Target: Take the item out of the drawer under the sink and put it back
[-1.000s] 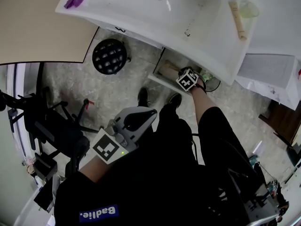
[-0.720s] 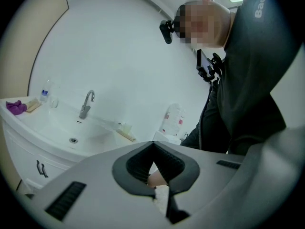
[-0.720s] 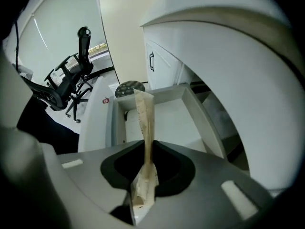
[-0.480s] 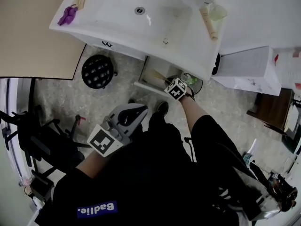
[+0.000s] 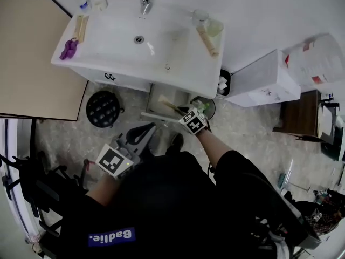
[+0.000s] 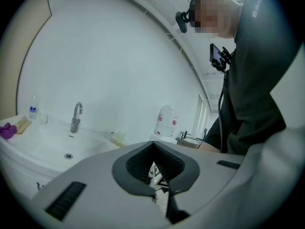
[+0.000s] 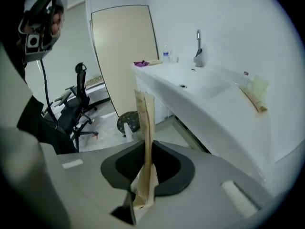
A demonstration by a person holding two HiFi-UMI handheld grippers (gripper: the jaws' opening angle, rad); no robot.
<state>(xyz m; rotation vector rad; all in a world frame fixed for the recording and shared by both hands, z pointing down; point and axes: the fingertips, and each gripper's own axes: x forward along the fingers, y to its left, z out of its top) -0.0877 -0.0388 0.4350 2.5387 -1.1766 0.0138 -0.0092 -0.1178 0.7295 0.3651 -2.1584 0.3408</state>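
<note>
A flat tan paper bag (image 5: 169, 107) (image 7: 145, 128) stands upright in my right gripper (image 5: 181, 114) (image 7: 142, 194), which is shut on the bag's lower edge. It hangs just above the open drawer (image 5: 155, 98) under the white sink (image 5: 178, 63), at the drawer's right end. My left gripper (image 5: 144, 130) (image 6: 160, 194) sits lower left of the drawer, close to my body. It points roughly level toward the sink, its jaws together with nothing between them.
A black round stool (image 5: 102, 108) stands left of the drawer and a small round bin (image 5: 207, 106) right of it. A white cabinet (image 5: 264, 82) and a wastebasket (image 5: 222, 85) flank the sink's right side. A beige door (image 5: 32, 53) and an office chair (image 5: 27, 193) are at left.
My right gripper has risen from the drawer with the paper bag pinched in it. The left gripper has come up a little. The head view has pulled back, showing the whole sink.
</note>
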